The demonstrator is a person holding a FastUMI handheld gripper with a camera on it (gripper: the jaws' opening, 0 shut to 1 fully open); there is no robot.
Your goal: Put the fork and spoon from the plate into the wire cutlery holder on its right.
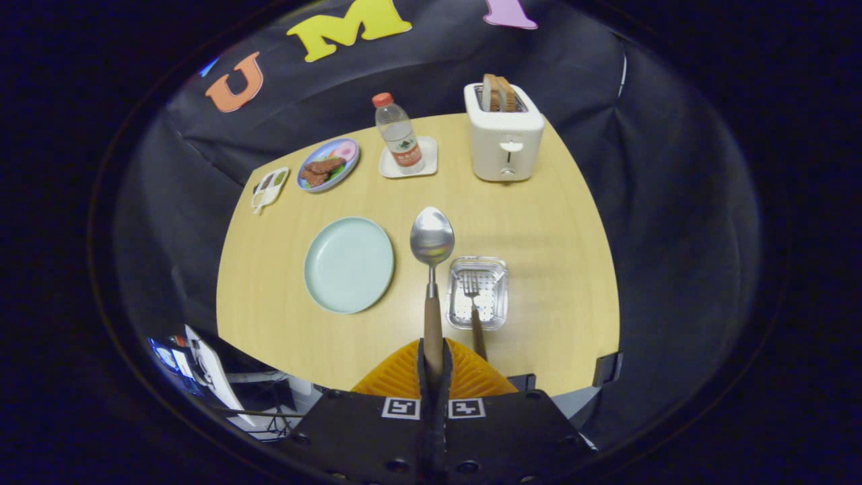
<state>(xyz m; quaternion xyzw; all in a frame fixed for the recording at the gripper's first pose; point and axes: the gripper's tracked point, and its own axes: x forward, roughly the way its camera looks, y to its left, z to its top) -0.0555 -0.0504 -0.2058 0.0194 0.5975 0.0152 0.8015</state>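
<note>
My gripper [434,367] is shut on the brown handle of the spoon [432,237], which sticks out straight ahead of the fingers, held high above the table. Its metal bowl hangs between the pale green plate [348,264] and the wire cutlery holder [478,292]. The plate lies bare to the left of the spoon. To the right of the spoon stands the holder, with the fork [473,304] lying in it, tines inside and handle sticking out over the near rim.
At the back of the wooden table [552,269] stand a white toaster [505,131] with bread slices, a water bottle [399,135] on a white coaster, a plate of food [328,165] and a small white dish [269,187].
</note>
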